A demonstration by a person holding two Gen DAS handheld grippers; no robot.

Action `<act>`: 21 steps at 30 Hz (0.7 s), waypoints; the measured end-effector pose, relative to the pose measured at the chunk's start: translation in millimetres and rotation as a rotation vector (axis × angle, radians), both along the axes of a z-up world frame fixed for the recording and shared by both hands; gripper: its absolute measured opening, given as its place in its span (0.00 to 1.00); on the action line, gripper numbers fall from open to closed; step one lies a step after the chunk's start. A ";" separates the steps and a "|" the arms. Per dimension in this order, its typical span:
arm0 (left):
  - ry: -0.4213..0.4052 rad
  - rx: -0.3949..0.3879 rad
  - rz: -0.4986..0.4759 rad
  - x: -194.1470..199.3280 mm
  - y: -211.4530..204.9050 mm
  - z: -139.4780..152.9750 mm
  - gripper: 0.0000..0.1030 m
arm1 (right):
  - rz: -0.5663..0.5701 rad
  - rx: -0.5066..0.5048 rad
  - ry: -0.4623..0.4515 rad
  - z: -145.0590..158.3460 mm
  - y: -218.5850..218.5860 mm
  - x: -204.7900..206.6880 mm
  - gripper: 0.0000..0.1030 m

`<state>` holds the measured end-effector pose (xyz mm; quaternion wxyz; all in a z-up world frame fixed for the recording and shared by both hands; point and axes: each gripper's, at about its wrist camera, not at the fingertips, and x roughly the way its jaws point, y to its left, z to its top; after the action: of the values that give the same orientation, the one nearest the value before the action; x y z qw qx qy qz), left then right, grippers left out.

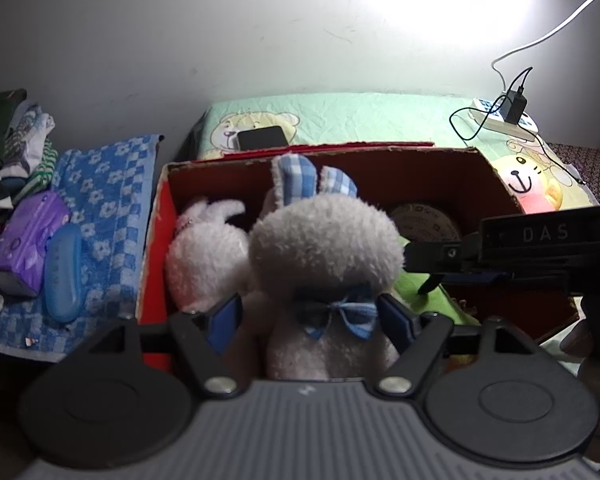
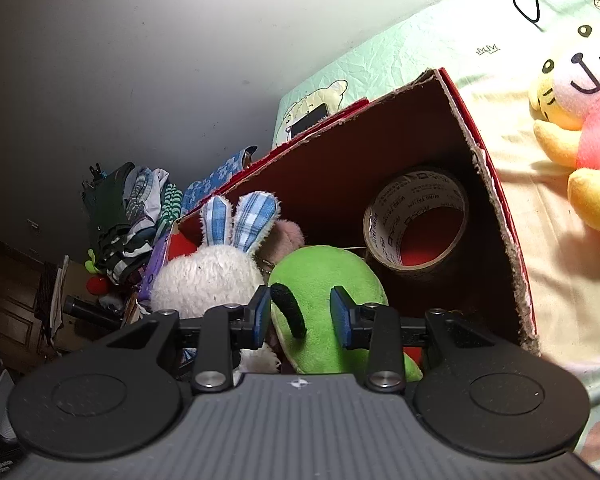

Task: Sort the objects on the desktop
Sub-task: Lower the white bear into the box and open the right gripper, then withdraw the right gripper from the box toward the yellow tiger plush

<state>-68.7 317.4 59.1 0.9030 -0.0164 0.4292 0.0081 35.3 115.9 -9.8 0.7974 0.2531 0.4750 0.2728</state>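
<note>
Between the blue-padded fingers of the left gripper point(image 1: 314, 320), a fluffy white plush rabbit with blue plaid ears and a blue plaid bow tie point(image 1: 324, 248) is sitting upright. The fingers are standing apart on either side of the rabbit's neck at the level of the bow tie; whether the pads are actually pressing into the fur cannot be told. The rabbit's body is reaching down into the red cardboard box with a brown inner lining point(image 1: 496, 178).

Left of the left gripper's fingers and slightly beyond them, a second, smaller white plush toy point(image 1: 206, 256) is lying in the same box, touching the rabbit. Beyond the right finger, a roll of brown packing tape point(image 1: 424, 220) is resting against the far inner wall.

The right gripper point(image 2: 302, 316) is hovering over a bright green plush toy with a black curved stripe point(image 2: 328, 304) — its fingers are spread, one on each side of the striped area, and no firm pinch is visible. This green toy is lying inside the box, just right of the rabbit point(image 2: 212, 276) and in front of the tape roll point(image 2: 416, 216).

Outside the box, well to the right of the right gripper's fingers, a yellow and pink plush bear point(image 2: 580, 112) is lying on the pale green printed bed sheet point(image 2: 400, 56).
</note>
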 end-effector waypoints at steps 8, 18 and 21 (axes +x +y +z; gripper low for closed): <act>0.025 0.013 0.018 2.4 -2.1 -5.5 0.79 | 0.005 -0.054 -0.024 -0.9 2.5 0.2 0.36; 0.040 0.017 0.037 2.7 -3.4 -8.1 0.79 | 0.027 -0.132 -0.097 1.7 10.8 -9.9 0.36; 0.041 0.027 0.041 2.2 -4.8 -7.6 0.79 | 0.027 -0.133 -0.102 2.6 10.2 -11.0 0.36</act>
<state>-66.5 312.6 51.5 0.8938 -0.0127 0.4470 0.0327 24.3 126.0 -7.1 0.8318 0.1791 0.4542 0.2640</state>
